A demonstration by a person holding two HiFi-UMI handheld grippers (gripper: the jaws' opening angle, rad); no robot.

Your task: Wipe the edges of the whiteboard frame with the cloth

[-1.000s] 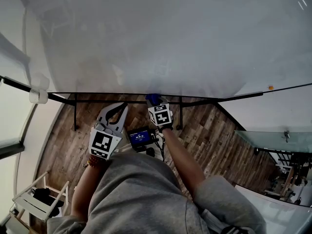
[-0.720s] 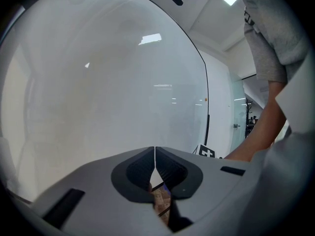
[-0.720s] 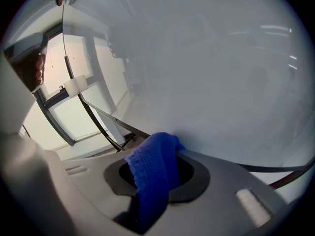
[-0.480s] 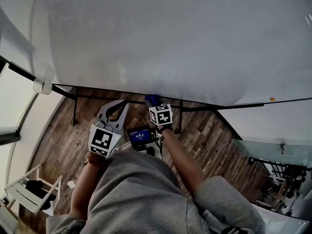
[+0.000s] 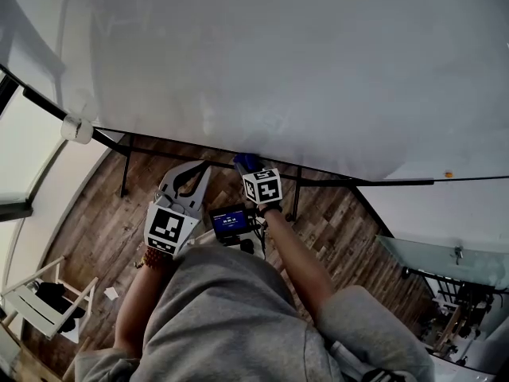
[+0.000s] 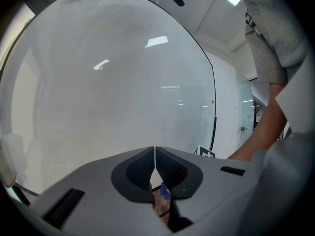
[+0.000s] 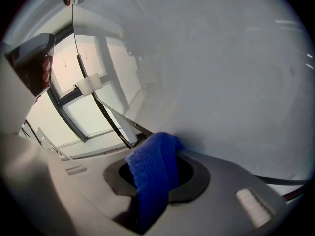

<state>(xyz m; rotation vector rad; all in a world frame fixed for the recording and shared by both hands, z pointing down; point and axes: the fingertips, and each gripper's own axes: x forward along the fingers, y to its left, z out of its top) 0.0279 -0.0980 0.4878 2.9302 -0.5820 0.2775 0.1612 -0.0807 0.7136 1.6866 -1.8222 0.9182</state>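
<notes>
We reach both arms forward, the left forearm (image 5: 134, 305) and right forearm (image 5: 291, 255) side by side. Our left tool (image 5: 199, 171) points far ahead, jaws pressed together on nothing. Our right tool (image 5: 248, 165), just to its right, is clamped on the blue cloth (image 7: 152, 171).

3 views, all onto the whiteboard (image 5: 278, 54)

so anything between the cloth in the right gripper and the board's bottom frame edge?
Nothing visible. The blue cloth, clamped in the right gripper, sits right at the whiteboard frame bottom edge. The left gripper hangs shut to its left, off the frame.
</notes>
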